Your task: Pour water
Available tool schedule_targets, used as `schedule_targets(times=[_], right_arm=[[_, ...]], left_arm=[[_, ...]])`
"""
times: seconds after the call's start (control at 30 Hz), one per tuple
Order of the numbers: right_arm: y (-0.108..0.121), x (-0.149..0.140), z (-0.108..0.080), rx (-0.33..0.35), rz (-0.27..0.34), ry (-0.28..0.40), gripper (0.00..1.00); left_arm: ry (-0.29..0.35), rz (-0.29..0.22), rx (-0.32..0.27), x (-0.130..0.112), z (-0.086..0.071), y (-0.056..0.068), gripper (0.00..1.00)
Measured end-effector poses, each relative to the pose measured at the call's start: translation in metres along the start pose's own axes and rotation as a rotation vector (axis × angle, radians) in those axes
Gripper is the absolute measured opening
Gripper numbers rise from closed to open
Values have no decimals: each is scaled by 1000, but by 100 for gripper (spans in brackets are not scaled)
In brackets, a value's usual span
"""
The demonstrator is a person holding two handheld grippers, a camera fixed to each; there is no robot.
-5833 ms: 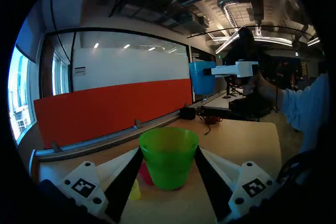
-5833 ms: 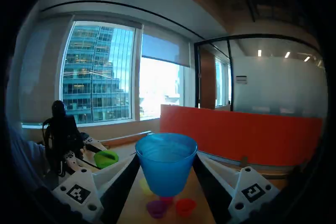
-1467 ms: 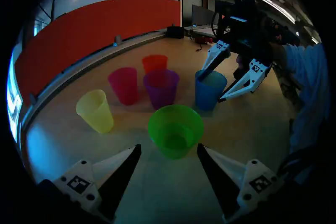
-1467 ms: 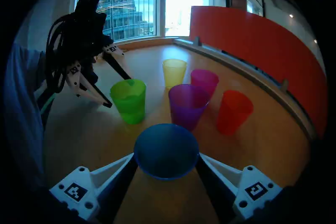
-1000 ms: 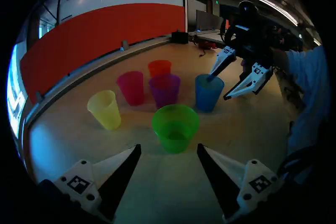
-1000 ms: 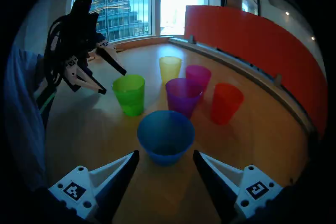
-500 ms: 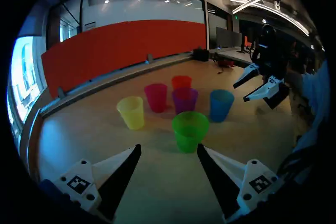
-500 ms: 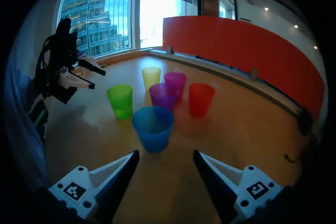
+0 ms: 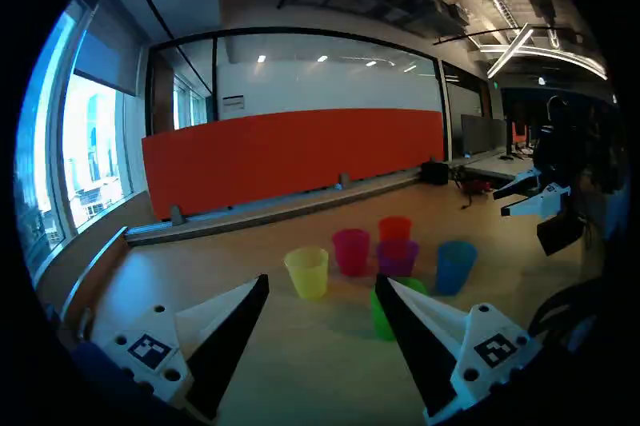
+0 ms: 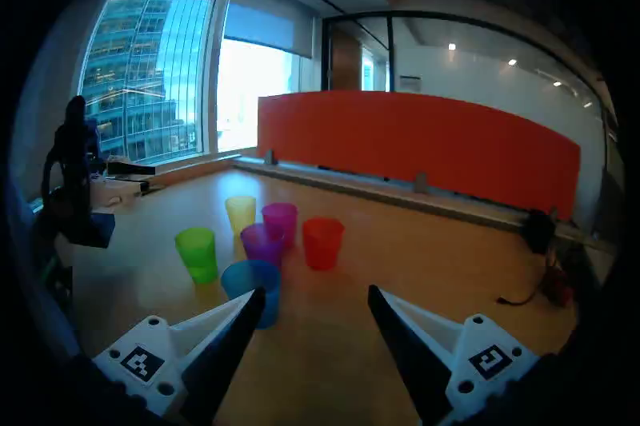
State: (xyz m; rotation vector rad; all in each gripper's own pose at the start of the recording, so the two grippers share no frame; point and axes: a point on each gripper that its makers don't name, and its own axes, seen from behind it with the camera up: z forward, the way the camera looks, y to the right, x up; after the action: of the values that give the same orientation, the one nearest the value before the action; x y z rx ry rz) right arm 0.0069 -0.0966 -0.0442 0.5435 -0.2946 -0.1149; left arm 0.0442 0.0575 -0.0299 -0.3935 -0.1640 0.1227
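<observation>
We record the left gripper [image 9: 320,278] as spread wide and empty, and the right gripper [image 10: 314,291] likewise. The green cup [image 10: 197,253] and blue cup [image 10: 250,282] stand upright on the worktop [image 10: 416,266], each just beside the purple cup [image 10: 261,244]. The yellow cup [image 10: 240,213], pink cup [image 10: 280,222] and red cup [image 10: 322,242] stand near the purple cup.

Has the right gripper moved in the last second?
Yes: the right gripper has backed away from the blue cup, which stays on the table beside the purple cup.
</observation>
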Motion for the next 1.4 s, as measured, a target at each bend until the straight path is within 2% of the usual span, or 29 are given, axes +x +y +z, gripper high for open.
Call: schedule_targets(times=[0.2, 0.63, 1.0, 1.2, 1.4], right_arm=[[14, 16, -6, -79, 14, 73, 99], [57, 53, -24, -296, 63, 239, 99], [97, 64, -44, -521, 89, 320, 99], [108, 70, -55, -582, 104, 358, 99], [109, 65, -53, -591, 100, 354, 99]], left_arm=[[59, -31, 71, 13, -7, -7, 99], [179, -37, 204, 39, -21, -23, 99], [240, -106, 283, 49, -24, -35, 99], [243, -101, 330, 48, -23, -42, 99], [239, -106, 337, 43, -15, -41, 99]])
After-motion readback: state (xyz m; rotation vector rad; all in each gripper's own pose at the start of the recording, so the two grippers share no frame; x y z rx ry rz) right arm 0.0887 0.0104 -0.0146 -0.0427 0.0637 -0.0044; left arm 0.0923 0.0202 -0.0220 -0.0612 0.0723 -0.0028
